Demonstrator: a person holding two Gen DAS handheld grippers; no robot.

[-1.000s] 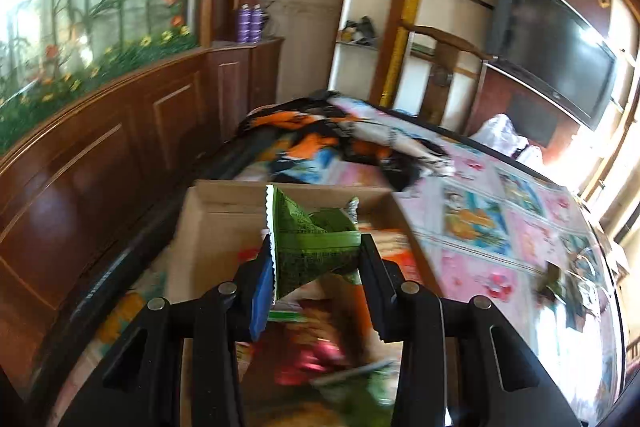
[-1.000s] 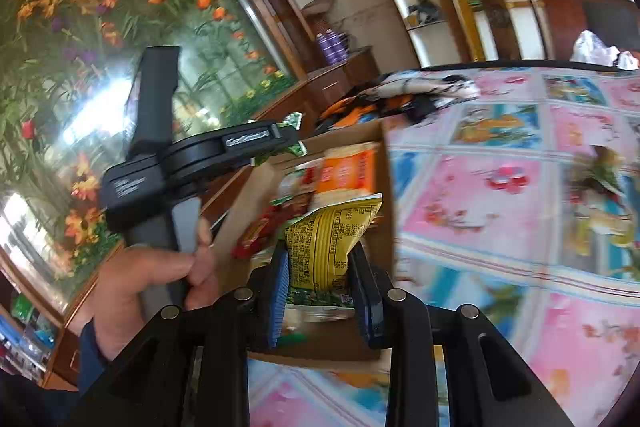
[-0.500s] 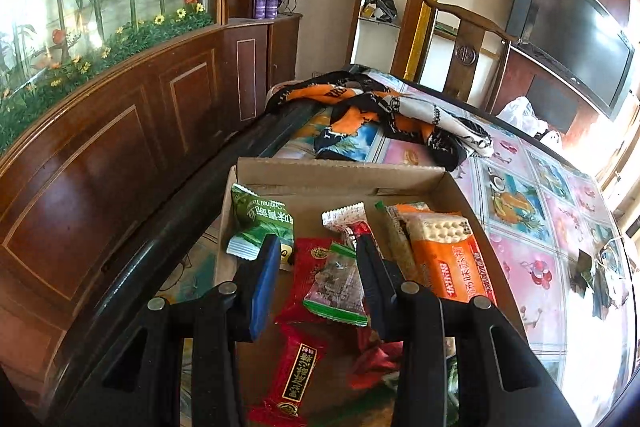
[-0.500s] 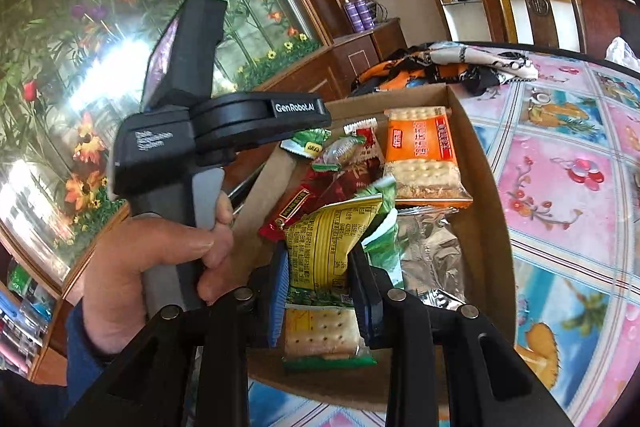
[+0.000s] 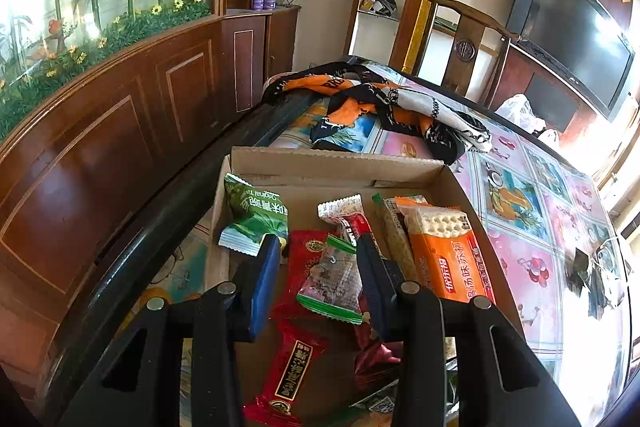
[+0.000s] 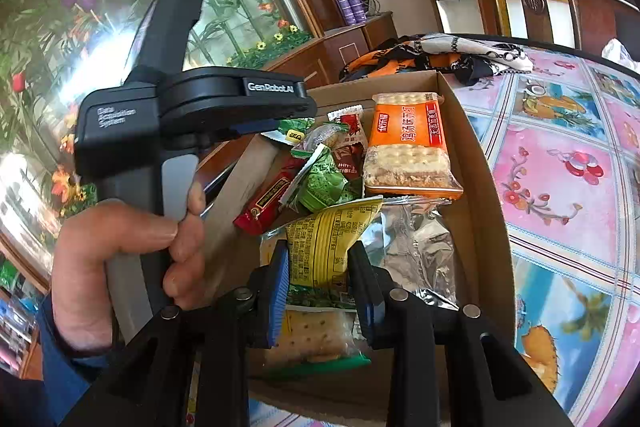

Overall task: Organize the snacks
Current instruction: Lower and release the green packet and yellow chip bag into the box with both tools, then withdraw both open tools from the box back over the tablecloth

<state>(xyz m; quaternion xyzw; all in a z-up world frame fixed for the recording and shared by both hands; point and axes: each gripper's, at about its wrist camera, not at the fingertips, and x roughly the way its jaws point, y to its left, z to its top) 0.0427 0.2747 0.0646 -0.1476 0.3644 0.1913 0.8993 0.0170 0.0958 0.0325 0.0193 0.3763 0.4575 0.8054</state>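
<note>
Left claw [image 5: 318, 267] sat wide open and empty at lower centre, over the box [image 5: 336, 163]; a green packet [image 5: 254, 217] lay just upper left of it. Right claw [image 6: 320, 275] pinched a yellow packet [image 6: 330, 237] low centre over the box [image 6: 476, 163].

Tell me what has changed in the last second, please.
The left gripper let go of the green snack packet; it now lies in the cardboard box, jaws open. The right gripper still clamps the yellow packet over the box.
</note>
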